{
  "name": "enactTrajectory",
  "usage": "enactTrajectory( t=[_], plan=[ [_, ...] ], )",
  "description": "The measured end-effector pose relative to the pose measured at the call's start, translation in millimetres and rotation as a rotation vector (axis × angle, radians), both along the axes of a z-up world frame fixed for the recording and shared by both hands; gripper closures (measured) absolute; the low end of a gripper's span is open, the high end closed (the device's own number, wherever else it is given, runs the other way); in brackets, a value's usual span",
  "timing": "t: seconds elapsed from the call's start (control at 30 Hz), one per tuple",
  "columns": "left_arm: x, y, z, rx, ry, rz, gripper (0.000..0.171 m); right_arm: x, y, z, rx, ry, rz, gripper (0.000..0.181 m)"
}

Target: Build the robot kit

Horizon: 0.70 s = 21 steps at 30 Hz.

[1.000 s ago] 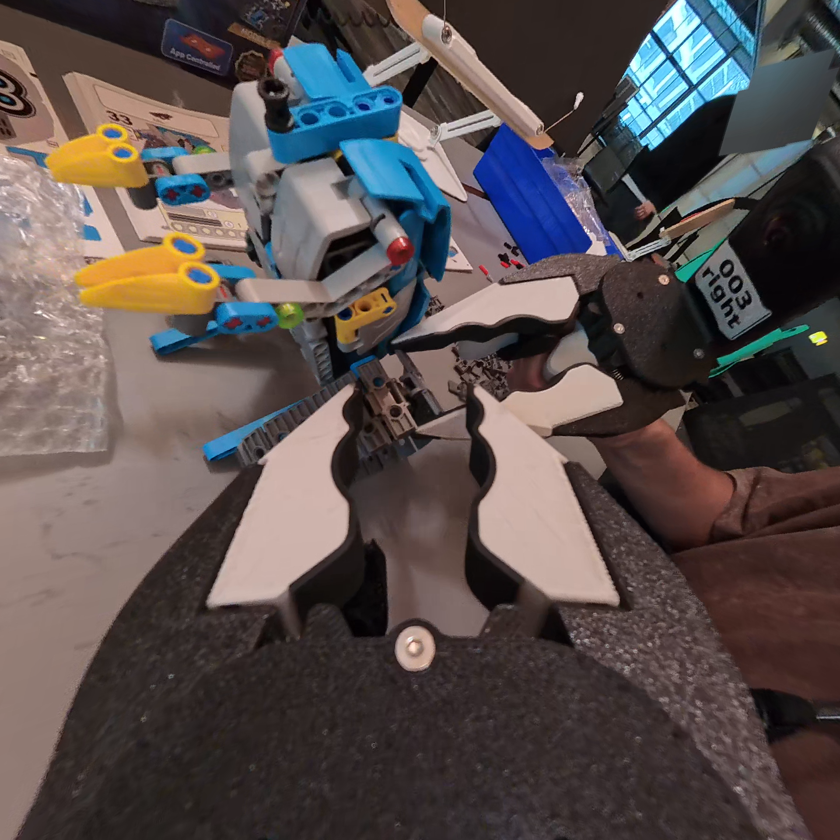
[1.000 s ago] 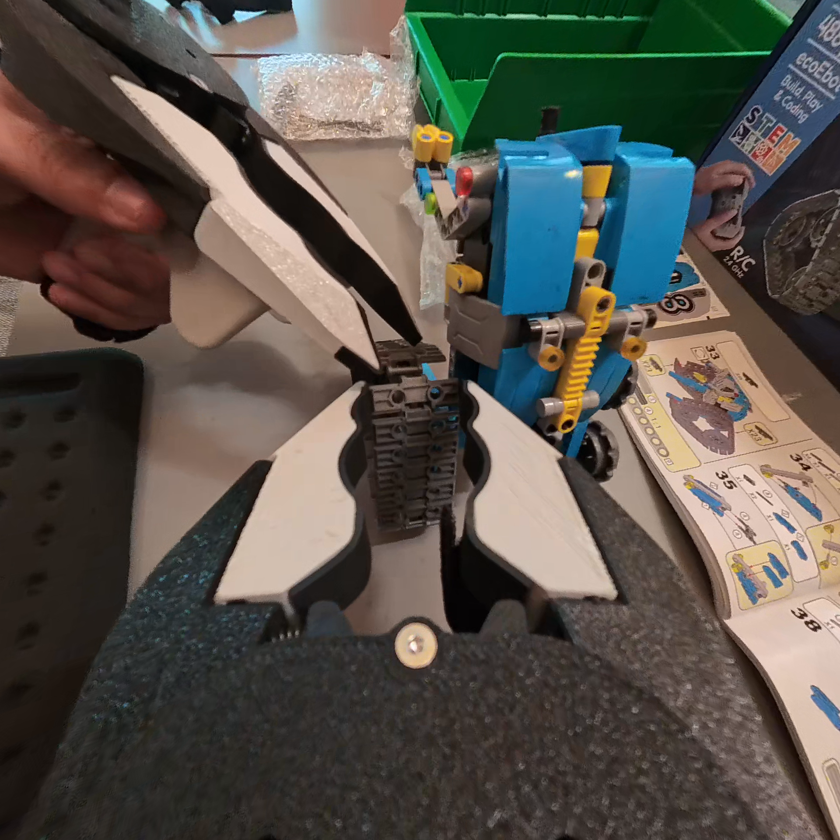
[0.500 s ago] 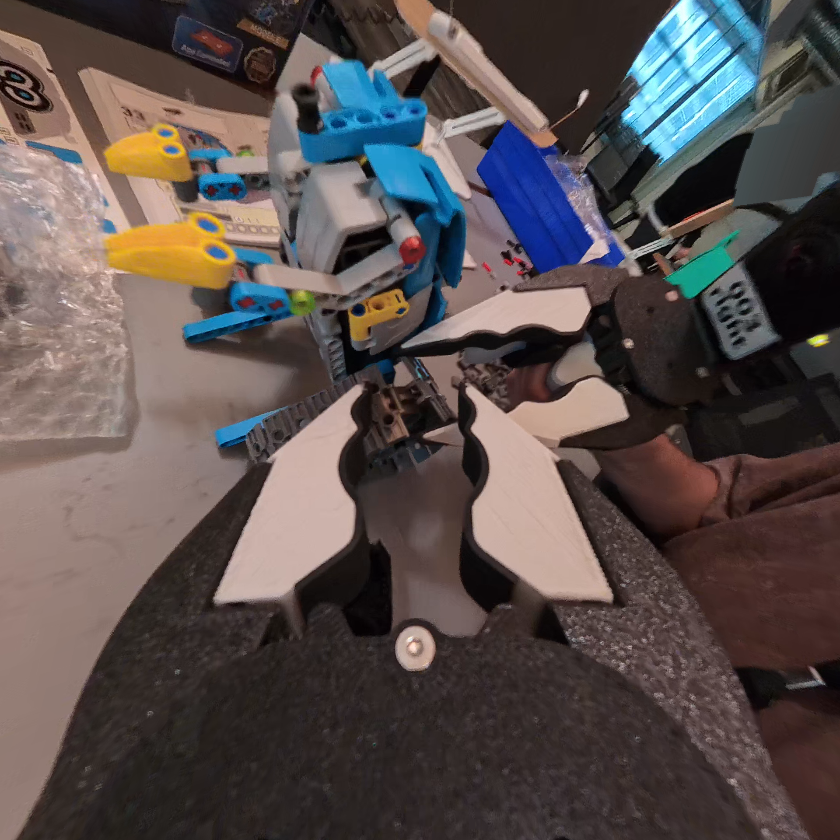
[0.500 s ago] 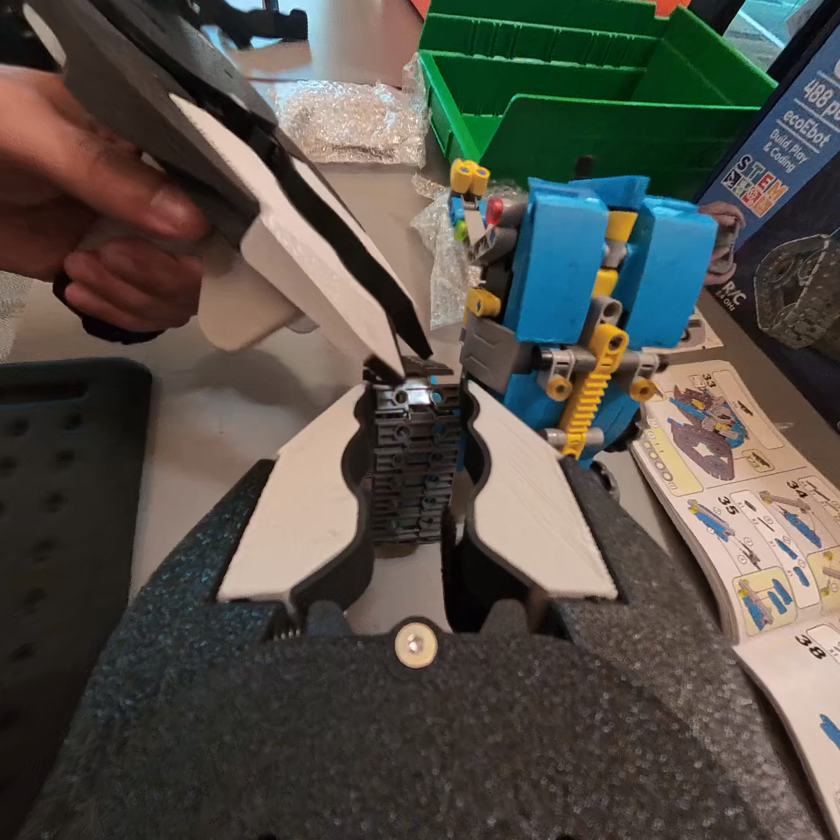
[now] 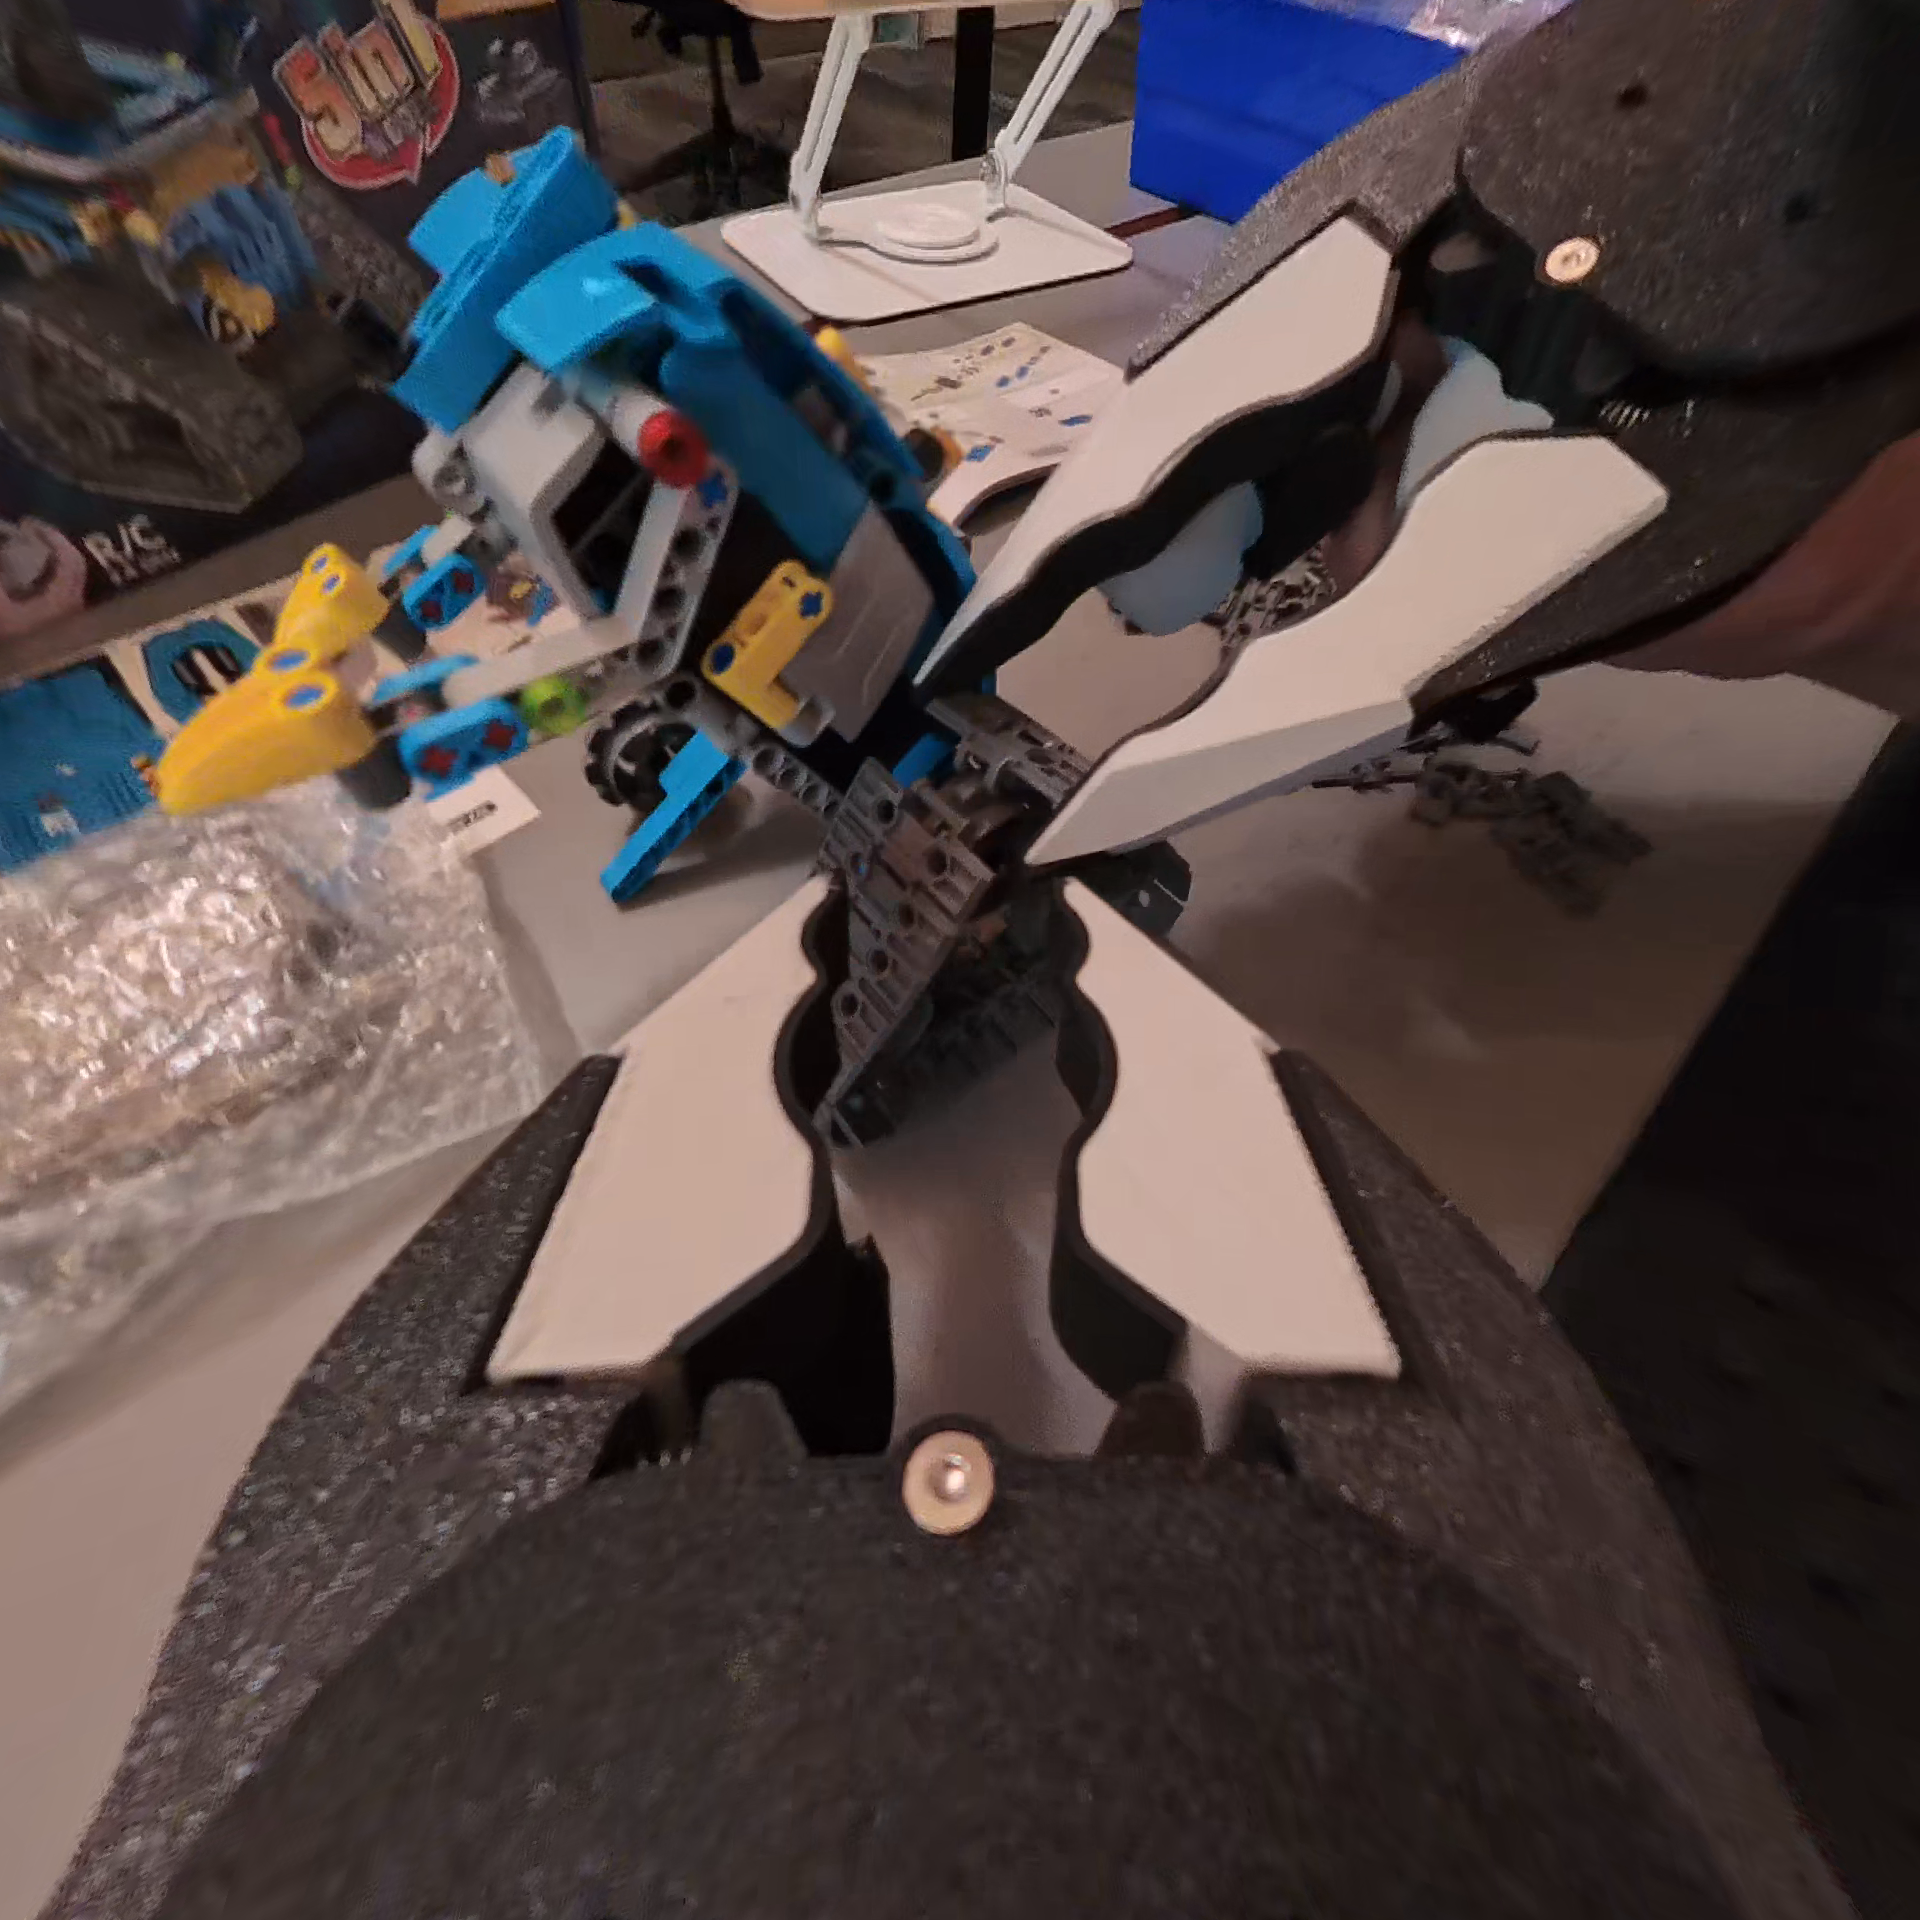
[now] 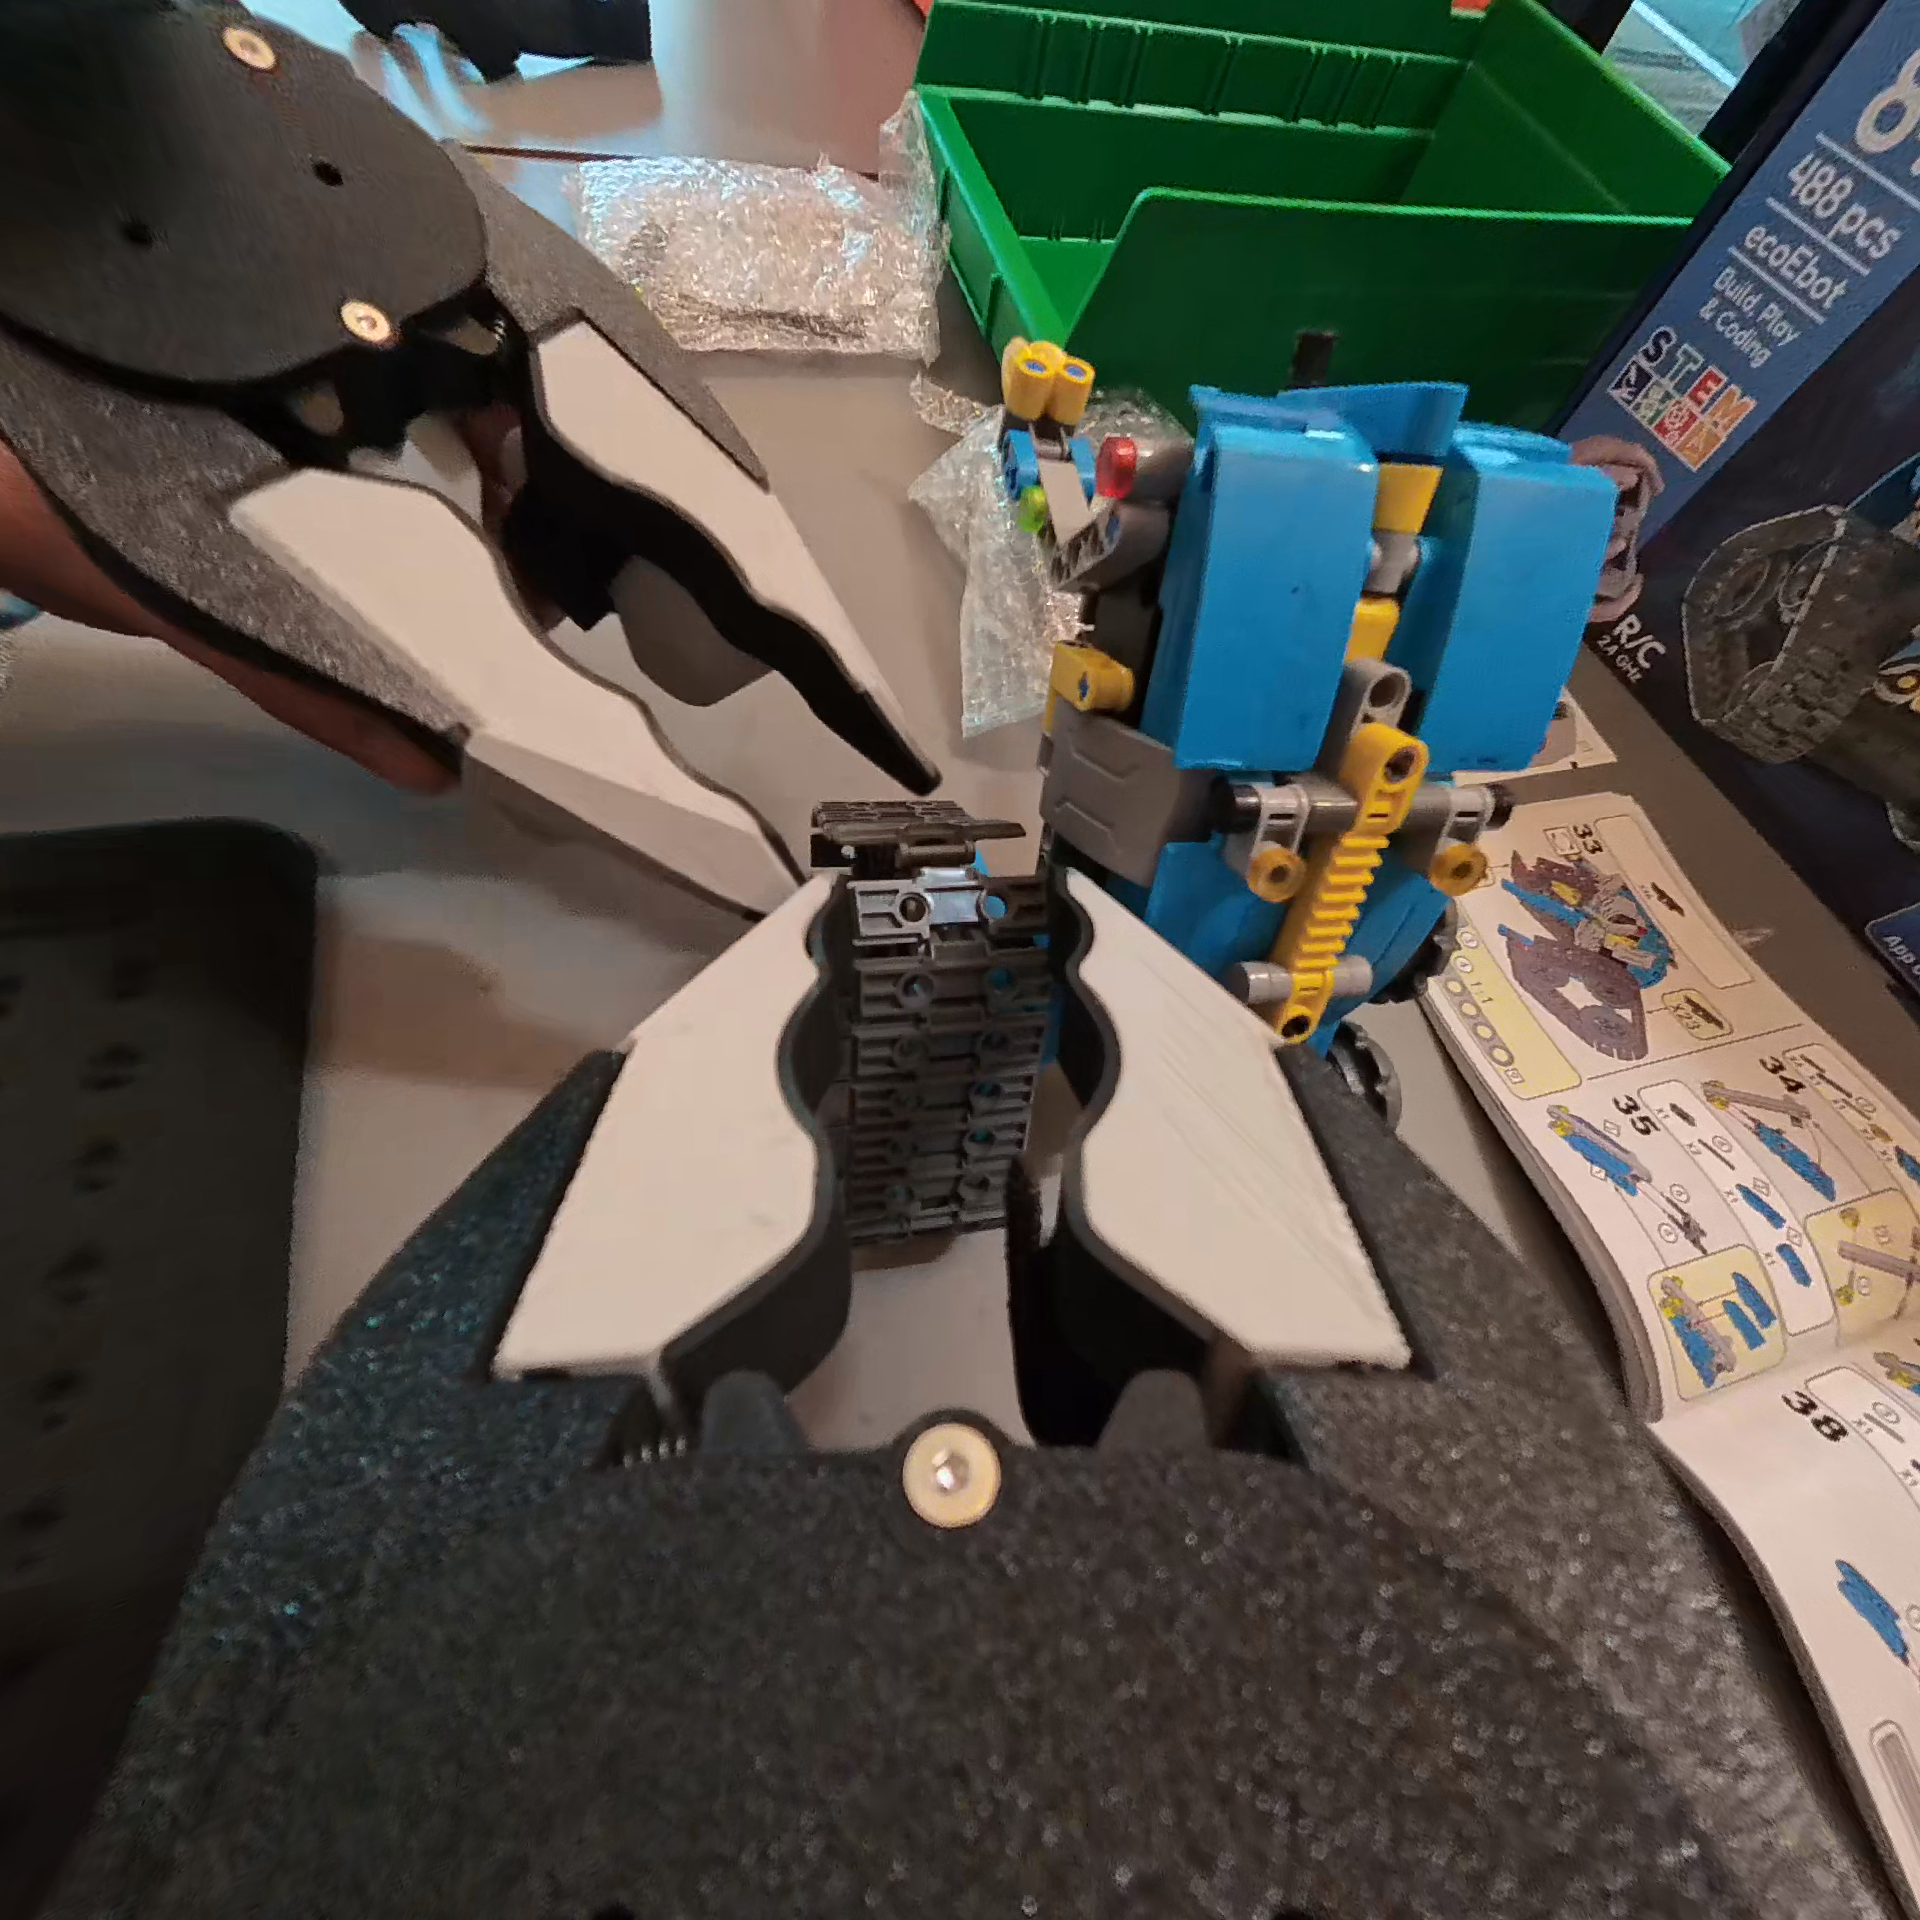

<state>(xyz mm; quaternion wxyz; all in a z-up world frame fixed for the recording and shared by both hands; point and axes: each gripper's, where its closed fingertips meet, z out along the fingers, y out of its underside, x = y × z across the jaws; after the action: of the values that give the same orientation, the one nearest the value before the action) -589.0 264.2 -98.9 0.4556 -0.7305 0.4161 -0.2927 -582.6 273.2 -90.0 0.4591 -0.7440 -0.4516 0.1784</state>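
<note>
A blue, grey and yellow brick robot model point(image 5: 665, 499) stands on the grey table; it also shows in the right wrist view point(image 6: 1299, 665). A dark grey linked track point(image 6: 935, 1060) runs from its base. My right gripper point(image 6: 940, 894) is shut on the track across its width. My left gripper point(image 5: 945, 894) has its fingers around the track's free end point(image 5: 904, 935) and looks shut on it. In the right wrist view the left gripper point(image 6: 852, 831) comes in from the upper left, its tips straddling the track's top link. The right gripper point(image 5: 982, 769) shows at upper right in the left wrist view.
A bubble-wrap bag point(image 5: 187, 997) lies at left. Loose track pieces point(image 5: 1507, 810) lie behind the right gripper. An instruction booklet point(image 6: 1662, 1091), a toy box point(image 6: 1787, 416) and a green bin point(image 6: 1299, 208) stand around the model. A black perforated mat point(image 6: 125, 1143) lies at left. The grippers are tip to tip, or close to it.
The left gripper has swung round and lowered at the track's end, so its two fingers now show spread in the right wrist view. The right gripper keeps its hold on the track.
</note>
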Motion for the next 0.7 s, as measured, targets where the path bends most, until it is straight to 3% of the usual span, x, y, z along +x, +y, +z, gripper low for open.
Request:
enactTrajectory(
  t=[0.13,0.33,0.7],
  plan=[
    [5.4,1.2,-0.4,0.167,0.118,-0.018,0.156,2.8,4.1,-0.1,-0.019,0.0,-0.027,0.144],
    [0.9,1.6,0.2,0.248,0.218,-0.035,0.162,-1.7,-0.3,0.0,-0.018,-0.028,0.027,0.144],
    [1.0,2.0,1.6,0.575,0.507,-0.174,0.165,-4.5,0.8,-0.3,-0.023,-0.084,0.07,0.145]
  ],
)
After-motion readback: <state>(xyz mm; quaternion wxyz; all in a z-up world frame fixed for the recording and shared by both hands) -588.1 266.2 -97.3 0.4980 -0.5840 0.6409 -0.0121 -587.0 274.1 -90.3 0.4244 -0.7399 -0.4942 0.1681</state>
